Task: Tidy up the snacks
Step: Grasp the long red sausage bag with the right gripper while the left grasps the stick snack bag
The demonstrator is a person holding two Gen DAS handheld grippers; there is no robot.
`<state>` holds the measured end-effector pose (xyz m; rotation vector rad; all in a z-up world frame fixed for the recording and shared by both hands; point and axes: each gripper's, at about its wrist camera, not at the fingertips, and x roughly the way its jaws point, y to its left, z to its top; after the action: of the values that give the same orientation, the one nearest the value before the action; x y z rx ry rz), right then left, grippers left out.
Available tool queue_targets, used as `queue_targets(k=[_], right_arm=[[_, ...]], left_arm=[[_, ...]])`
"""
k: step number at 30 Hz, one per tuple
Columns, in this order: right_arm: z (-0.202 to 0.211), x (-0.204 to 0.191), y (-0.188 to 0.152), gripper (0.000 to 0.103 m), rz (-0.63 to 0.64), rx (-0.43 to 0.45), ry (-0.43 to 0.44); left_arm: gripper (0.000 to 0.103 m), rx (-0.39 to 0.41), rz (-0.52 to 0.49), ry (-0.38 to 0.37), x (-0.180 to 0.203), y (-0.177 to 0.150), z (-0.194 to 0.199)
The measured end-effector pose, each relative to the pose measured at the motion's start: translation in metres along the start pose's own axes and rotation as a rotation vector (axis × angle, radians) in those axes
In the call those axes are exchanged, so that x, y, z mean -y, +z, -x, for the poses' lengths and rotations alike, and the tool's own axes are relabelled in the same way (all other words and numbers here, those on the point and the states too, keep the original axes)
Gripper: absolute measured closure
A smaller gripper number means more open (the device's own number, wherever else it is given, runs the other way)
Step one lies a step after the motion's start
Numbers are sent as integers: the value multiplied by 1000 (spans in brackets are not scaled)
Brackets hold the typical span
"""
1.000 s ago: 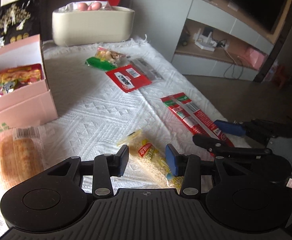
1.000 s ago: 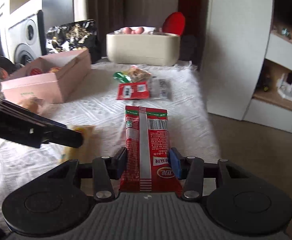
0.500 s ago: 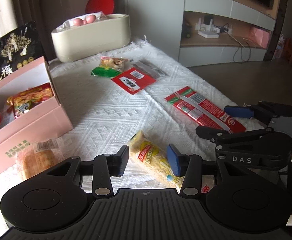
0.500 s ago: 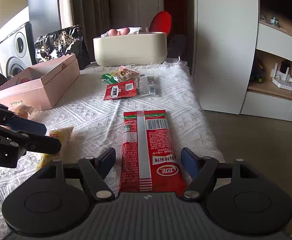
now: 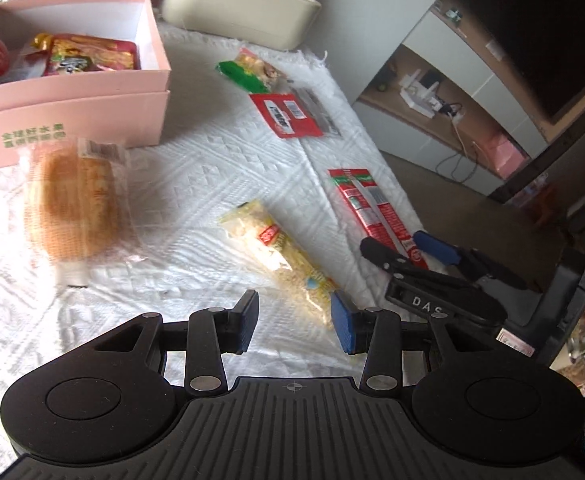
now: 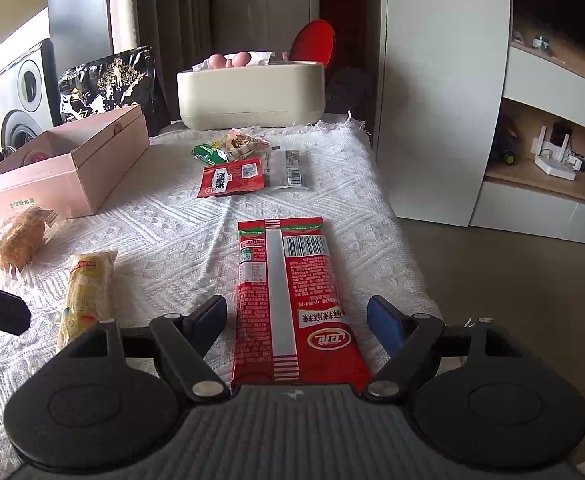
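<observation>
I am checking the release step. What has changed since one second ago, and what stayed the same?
The right gripper has just been opening its jaws and let go of the red packet, which now lies flat on the cloth between them. The left gripper swung left, off the yellow packet, holding nothing. The other snacks and the pink box stayed in place.

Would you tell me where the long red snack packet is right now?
The long red snack packet lies flat on the white cloth, between the open right gripper fingers, right of the yellow packet.
</observation>
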<state>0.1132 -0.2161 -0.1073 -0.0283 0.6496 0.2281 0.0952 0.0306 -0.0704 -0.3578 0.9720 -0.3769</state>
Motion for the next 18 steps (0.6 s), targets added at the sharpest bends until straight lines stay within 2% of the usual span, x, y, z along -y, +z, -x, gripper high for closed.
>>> queue_targets(k=[5, 11, 15, 18], right_arm=[[0, 0, -1, 20, -7, -3, -26], [-1, 3, 0, 19, -16, -5, -8], [-1, 4, -1, 18, -18, -5, -3], [0, 9, -1, 17, -43, 3, 23]], left_arm=[[57, 32, -116, 38, 29, 16, -34], [58, 51, -356, 146, 53, 9, -60], [60, 63, -415, 133, 51, 6, -59], [66, 64, -433, 145, 45, 5, -53]])
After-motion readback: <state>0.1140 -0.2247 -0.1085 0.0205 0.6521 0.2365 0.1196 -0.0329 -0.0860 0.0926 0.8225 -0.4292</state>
